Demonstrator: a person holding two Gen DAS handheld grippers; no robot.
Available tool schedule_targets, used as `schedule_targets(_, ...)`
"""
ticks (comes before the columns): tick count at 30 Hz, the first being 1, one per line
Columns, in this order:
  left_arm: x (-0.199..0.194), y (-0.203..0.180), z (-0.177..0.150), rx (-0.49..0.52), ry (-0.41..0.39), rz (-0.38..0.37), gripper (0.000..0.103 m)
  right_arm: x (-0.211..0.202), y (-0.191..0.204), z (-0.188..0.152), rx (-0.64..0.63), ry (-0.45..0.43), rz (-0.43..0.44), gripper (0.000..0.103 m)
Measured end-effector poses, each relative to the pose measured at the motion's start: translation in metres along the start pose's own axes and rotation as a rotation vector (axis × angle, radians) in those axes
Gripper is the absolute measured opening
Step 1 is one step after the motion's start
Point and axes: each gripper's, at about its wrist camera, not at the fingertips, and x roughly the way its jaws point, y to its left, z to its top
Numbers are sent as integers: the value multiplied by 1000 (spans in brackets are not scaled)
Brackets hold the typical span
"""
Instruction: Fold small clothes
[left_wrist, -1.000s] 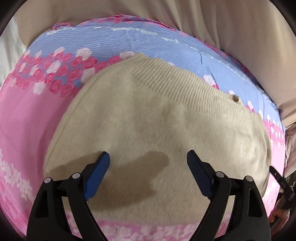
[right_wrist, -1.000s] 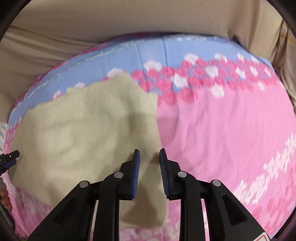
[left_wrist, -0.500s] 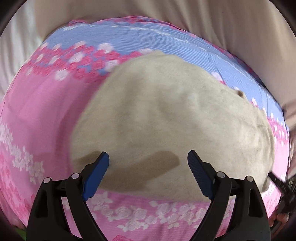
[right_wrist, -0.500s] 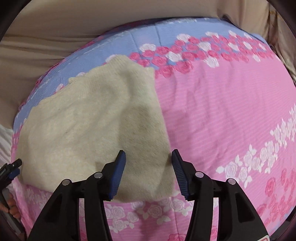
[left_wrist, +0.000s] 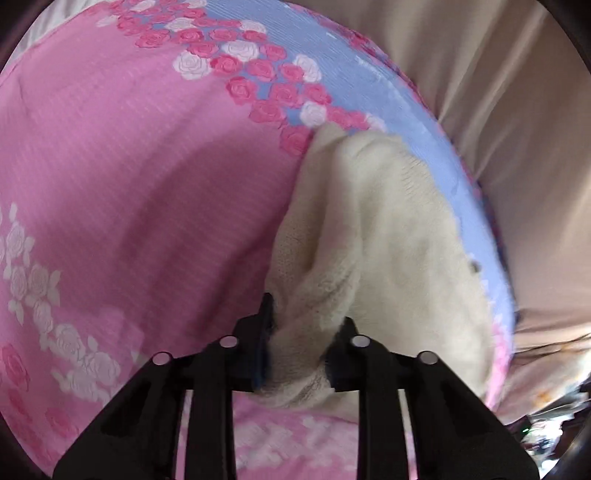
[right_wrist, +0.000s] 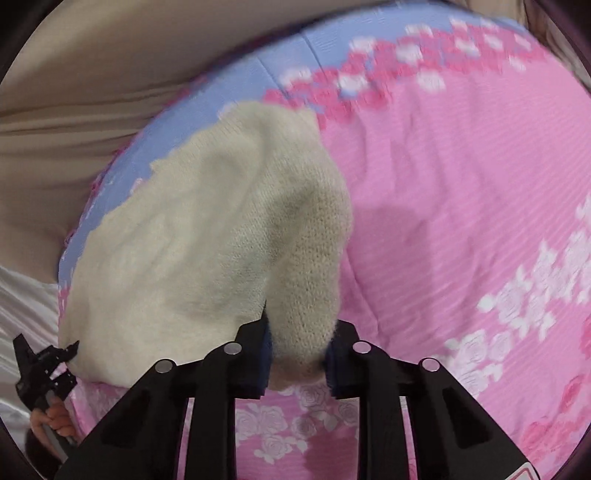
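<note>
Both grippers — left gripper (left_wrist: 301, 343), right gripper (right_wrist: 297, 350) — closing on cream knit (right_wrist: 207, 236).

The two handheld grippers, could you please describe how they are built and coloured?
Both the left gripper and the right gripper have matte black angular plastic frames, with round silver pin heads along each finger linkage. Blue pads line the inner faces of the fingers. No cables or sleeves show.

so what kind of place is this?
Probably a bedroom, on a bed. A cream knit garment lies on a pink and blue rose-print bedsheet, with plain beige bedding beyond it. No table or floor is visible.
</note>
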Motion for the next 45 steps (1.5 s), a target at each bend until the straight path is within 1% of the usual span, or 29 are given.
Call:
schedule_targets(3,-31,-4,-1,33,12,-27,13,-39,2,3,-49,-15,-1,18)
schedule_targets(5,-47,2,-12,41,54,-27,13,-54,-4,-6,-85,-6,-67,18)
schedule_targets(8,-45,19,-33,32,129,4,13,-45,-33,-34,-55,68,-110,18)
schedule_targets(11,-23,42,-61,7,210,66,16,-9,-55,-63,-37,176,-147,24)
schedule_targets(12,-20,45,-65,5,217,76,19,-10,-59,-67,-7,158,-142,26)
schedule_targets(13,-27,43,-67,12,193,81,21,-17,-58,-65,12,130,-135,28)
schedule_targets(15,-47,25,-56,86,117,96,21,-37,-46,-50,-9,30,-168,31)
schedule_targets(16,-55,17,-54,122,77,112,29,-44,-41,-42,-30,-8,-174,38)
schedule_targets(17,-63,5,-47,169,29,134,47,-48,-33,-30,-54,-38,-158,44)
schedule_targets(19,-68,-20,-30,243,-43,155,67,-43,-20,0,-97,-56,-124,57)
schedule_targets(21,-56,-40,-16,278,-43,137,70,-25,-8,26,-129,-39,-113,59)
schedule_targets(23,-25,-56,0,297,-5,121,76,2,3,46,-143,-20,-120,59)
schedule_targets(25,6,-61,7,283,12,162,75,29,8,56,-141,16,-145,59)
schedule_targets(26,21,-61,10,276,21,190,60,41,9,58,-147,31,-166,56)
schedule_targets(27,34,-60,13,278,35,216,44,48,10,58,-161,33,-185,46)
schedule_targets(28,44,-58,12,279,53,226,31,49,12,59,-162,45,-171,6)
schedule_targets(29,41,-58,11,263,39,208,20,40,15,61,-151,19,-139,6)
schedule_targets(30,31,-60,14,249,15,189,17,24,19,63,-149,-38,-107,6)
schedule_targets(32,17,-61,17,251,-28,202,16,7,19,69,-140,-103,-93,6)
schedule_targets(33,16,-59,22,247,-49,230,16,11,16,73,-132,-107,-96,6)
schedule_targets(35,33,-52,31,236,-4,241,21,49,1,80,-109,15,-126,13)
schedule_targets(36,47,-48,34,233,47,250,21,62,-6,80,-91,60,-167,10)
schedule_targets(37,45,-50,34,236,28,253,21,55,-7,78,-81,31,-154,7)
schedule_targets(39,28,-64,34,268,-10,251,21,27,5,74,-77,-63,-148,15)
schedule_targets(40,14,-73,30,293,-37,230,22,13,15,70,-94,-109,-130,16)
schedule_targets(41,1,-84,26,325,-71,211,24,4,28,65,-123,-120,-75,16)
schedule_targets(43,-8,-106,14,388,-91,173,29,7,56,56,-182,-62,8,7)
schedule_targets(44,-5,-118,7,411,-73,155,30,12,72,47,-220,-21,47,4)
schedule_targets(45,6,-132,-5,446,-16,123,30,18,92,36,-267,12,76,4)
